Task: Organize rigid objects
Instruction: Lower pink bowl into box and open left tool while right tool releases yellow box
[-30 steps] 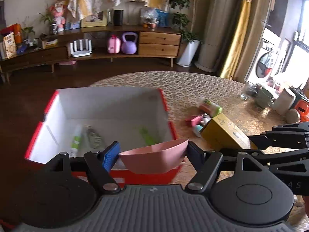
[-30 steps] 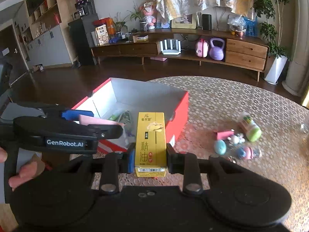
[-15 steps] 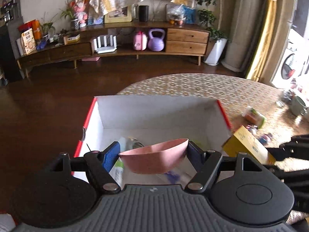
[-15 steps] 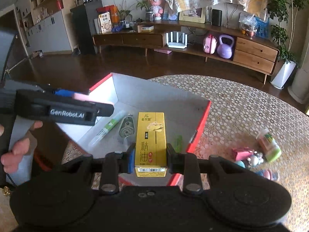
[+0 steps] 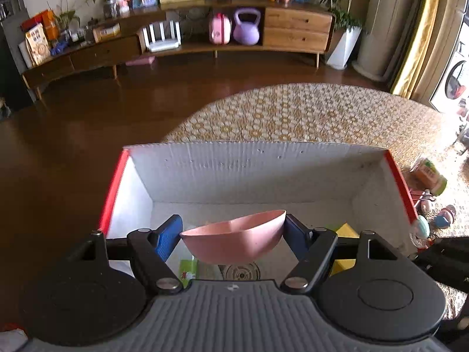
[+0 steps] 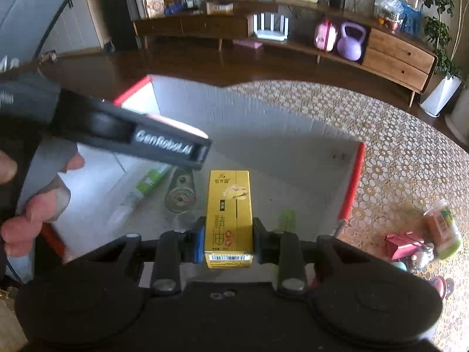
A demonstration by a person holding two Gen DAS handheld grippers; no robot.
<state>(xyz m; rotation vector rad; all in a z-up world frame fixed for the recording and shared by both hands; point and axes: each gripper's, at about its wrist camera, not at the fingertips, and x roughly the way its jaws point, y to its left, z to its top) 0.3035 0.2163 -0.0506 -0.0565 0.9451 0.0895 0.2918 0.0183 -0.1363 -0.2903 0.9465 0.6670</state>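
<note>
L wrist view: left gripper (image 5: pixel 233 234) clamped across a pink bowl (image 5: pixel 234 242), blue pads (image 5: pixel 168 236) pressing on both sides of its rim, jaws fairly wide bc the bowl is wide. Bowl is tilted, hanging over the open inside of the red-edged cardboard box (image 5: pixel 263 173), above the near part of the box floor. Under it on the floor: a round metal piece (image 5: pixel 240 271) and a green-white packet (image 5: pixel 187 268), both partly hidden by the gripper body. Yellow corner of the carton (image 5: pixel 347 230) shows past the R finger. Box sits on a round table w/ patterned lace-like cloth (image 5: pixel 293 111); to the R of the box on the cloth, a green-capped bottle (image 5: pixel 429 174) lying down plus small toys (image 5: pixel 439 220), blurred, can't ID. R wrist view: right gripper (image 6: pixel 228 239) closed narrow on a yellow carton (image 6: pixel 229 214), pads on both long sides, barcode end toward the cam, far end pointing into the box (image 6: pixel 293 135). Carton is over the box interior, near the front wall, not resting on the floor afaict. Inside box on the floor: green-white tube (image 6: pixel 140 190) lying diagonal, a metal gear-like roller (image 6: pixel 180 195) just beside it, a green packet (image 6: pixel 285 217) on the R. Left gripper (image 6: pixel 164 140) crosses the upper L of frame over the box, person's hand (image 6: pixel 32 199) on its handle, strip of pink bowl (image 6: pixel 176 124) along its top edge. Outside box on the R: red small box (image 6: pixel 401 245), bottle (image 6: pixel 445 228), toys.
</note>
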